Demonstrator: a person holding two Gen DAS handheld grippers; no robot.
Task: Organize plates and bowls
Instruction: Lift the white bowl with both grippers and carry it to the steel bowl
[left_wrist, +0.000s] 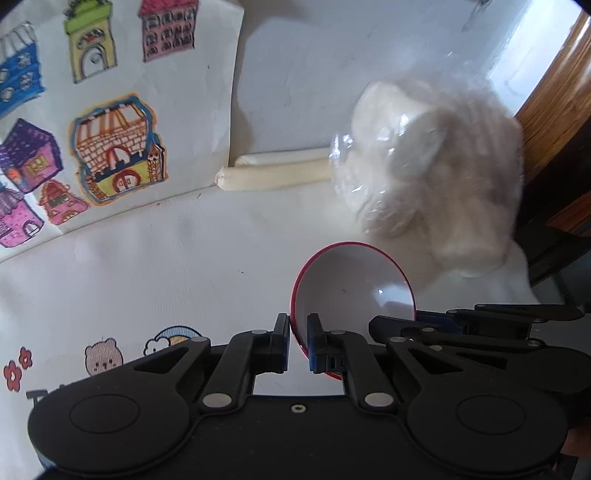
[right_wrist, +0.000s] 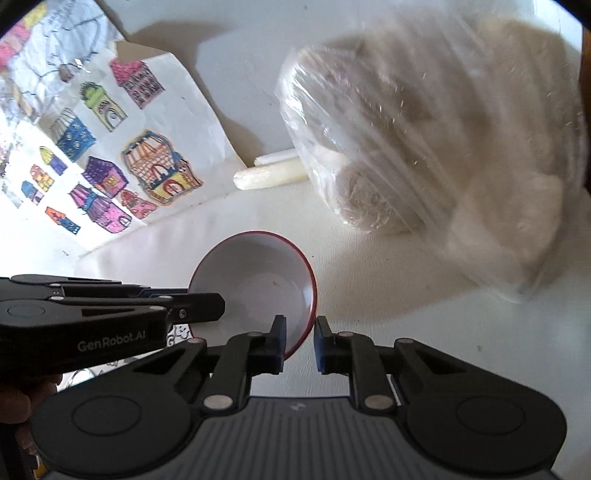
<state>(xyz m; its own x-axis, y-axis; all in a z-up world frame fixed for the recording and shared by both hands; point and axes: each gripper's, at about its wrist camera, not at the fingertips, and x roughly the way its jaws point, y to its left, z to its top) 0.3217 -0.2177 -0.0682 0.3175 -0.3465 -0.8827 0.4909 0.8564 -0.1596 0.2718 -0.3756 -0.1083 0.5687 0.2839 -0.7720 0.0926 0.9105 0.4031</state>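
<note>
A bowl (left_wrist: 354, 284), white inside with a red rim and outside, is held tilted above the white table. My left gripper (left_wrist: 298, 341) is shut on its left rim. My right gripper (right_wrist: 300, 341) straddles its right rim, with the rim close against the inner pad and a small gap to the outer pad. The bowl also shows in the right wrist view (right_wrist: 255, 284). My left gripper appears there from the side (right_wrist: 207, 306), and my right gripper appears in the left wrist view (left_wrist: 436, 325).
A clear plastic bag of white lumps (left_wrist: 428, 173) lies behind the bowl, large in the right wrist view (right_wrist: 443, 147). Two pale candles (left_wrist: 273, 173) lie beside it. A sheet with coloured house drawings (left_wrist: 110, 110) leans at the left. A wooden edge (left_wrist: 554, 92) borders the right.
</note>
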